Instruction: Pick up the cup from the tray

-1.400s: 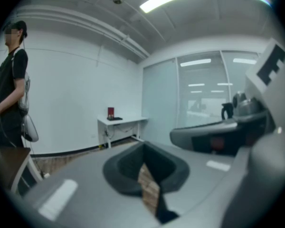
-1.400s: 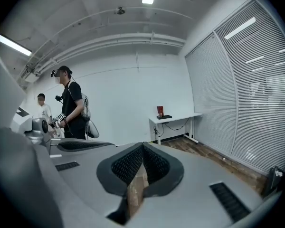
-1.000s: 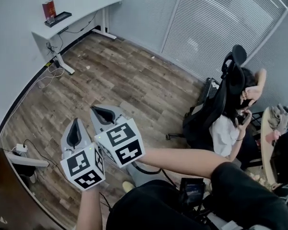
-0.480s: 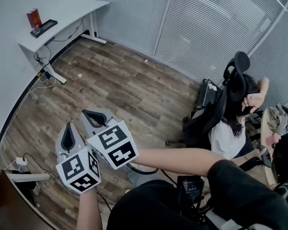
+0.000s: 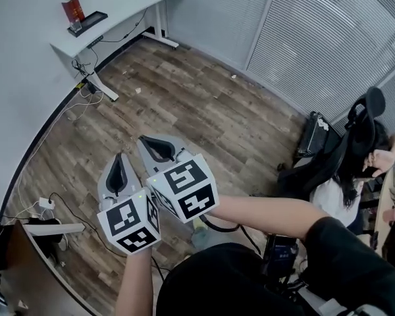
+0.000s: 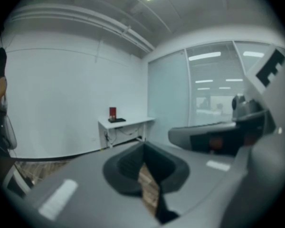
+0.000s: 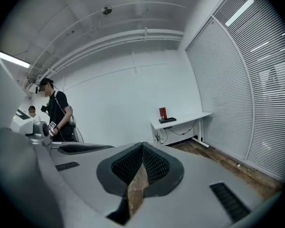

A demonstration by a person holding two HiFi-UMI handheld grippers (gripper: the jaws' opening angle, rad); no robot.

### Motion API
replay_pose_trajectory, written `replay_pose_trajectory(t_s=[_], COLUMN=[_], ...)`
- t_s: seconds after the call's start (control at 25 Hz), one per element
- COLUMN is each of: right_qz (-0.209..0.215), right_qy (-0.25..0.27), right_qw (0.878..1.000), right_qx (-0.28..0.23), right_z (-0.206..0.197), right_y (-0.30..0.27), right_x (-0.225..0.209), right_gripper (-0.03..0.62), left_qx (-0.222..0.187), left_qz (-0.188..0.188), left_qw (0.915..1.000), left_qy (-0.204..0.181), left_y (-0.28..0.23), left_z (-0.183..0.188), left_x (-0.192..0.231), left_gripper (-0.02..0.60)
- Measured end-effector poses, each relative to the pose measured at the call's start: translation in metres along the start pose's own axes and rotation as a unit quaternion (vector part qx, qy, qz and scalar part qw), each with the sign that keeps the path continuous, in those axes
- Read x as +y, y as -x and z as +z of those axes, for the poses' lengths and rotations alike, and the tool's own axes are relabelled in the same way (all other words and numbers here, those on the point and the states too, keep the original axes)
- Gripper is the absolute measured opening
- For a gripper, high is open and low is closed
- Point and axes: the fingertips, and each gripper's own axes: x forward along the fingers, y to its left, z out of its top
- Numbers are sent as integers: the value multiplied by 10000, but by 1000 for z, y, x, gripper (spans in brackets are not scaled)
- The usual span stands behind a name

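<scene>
No cup can be told for certain. A small red object (image 5: 72,8) stands by a dark flat tray (image 5: 87,24) on a white desk (image 5: 128,5) across the room. The same red object (image 6: 112,113) (image 7: 162,113) and tray (image 6: 117,120) (image 7: 167,120) show far ahead in both gripper views. My left gripper (image 5: 118,158) (image 6: 143,146) and right gripper (image 5: 147,141) (image 7: 142,147) are held side by side above the wood floor, far from the desk. Both are shut, with nothing between the jaws.
A person sits in a black office chair (image 5: 359,143) at the right, by the blinds. Cables and a power strip (image 5: 46,203) lie on the floor at the left wall. Another person (image 7: 57,113) stands at the left in the right gripper view.
The head view has swung, so the desk and seated person sit further right in the picture. Both grippers stay shut and side by side, pointing toward the desk.
</scene>
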Motion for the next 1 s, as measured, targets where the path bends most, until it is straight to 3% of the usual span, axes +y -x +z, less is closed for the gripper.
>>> replay_pose_trajectory(t_s=[0.36,1.0], right_qz=[257,-45], right_qy=[-38,-97], right_qw=[9995,9994], right_qx=[-154,-322], right_z=[11,31], right_y=[-19,-40], right_x=[-26,-60], right_gripper=[15,15], left_qx=[23,33], left_qz=[167,-109], left_qw=[9998,9999], left_qy=[65,-42], left_y=[-30,-73], left_z=[6,24], left_x=[-8,-14], left_gripper=[0,0])
